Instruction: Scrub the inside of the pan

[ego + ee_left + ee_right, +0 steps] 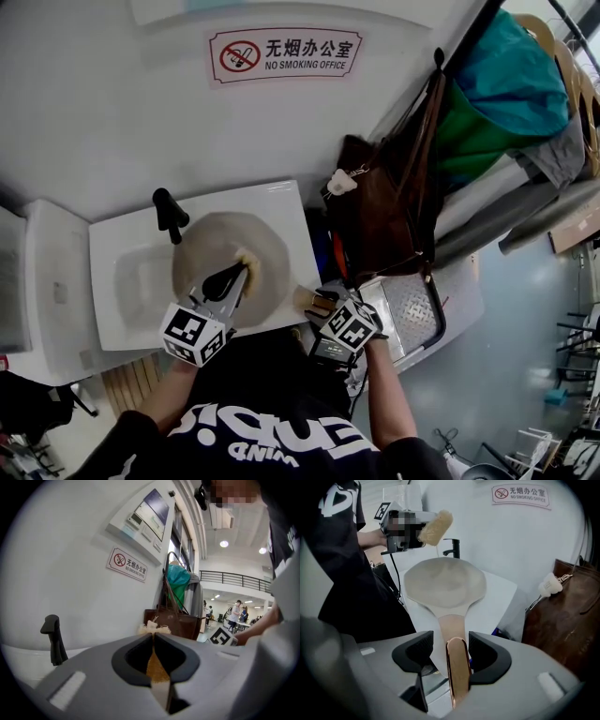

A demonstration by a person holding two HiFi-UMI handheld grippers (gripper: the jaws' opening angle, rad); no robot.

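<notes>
Holding: right gripper (446,649) fingers clenched on handle (457,667) of pan (444,584), long axis toward them.
Sponge (436,527): pinched by left gripper (240,274), above pan's far rim, apart.

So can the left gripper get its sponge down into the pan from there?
Probably yes. The left gripper holds the sponge above the open bowl of the pan, with nothing between them. The right gripper grips the handle, and the faucet stands beyond the far rim.
</notes>
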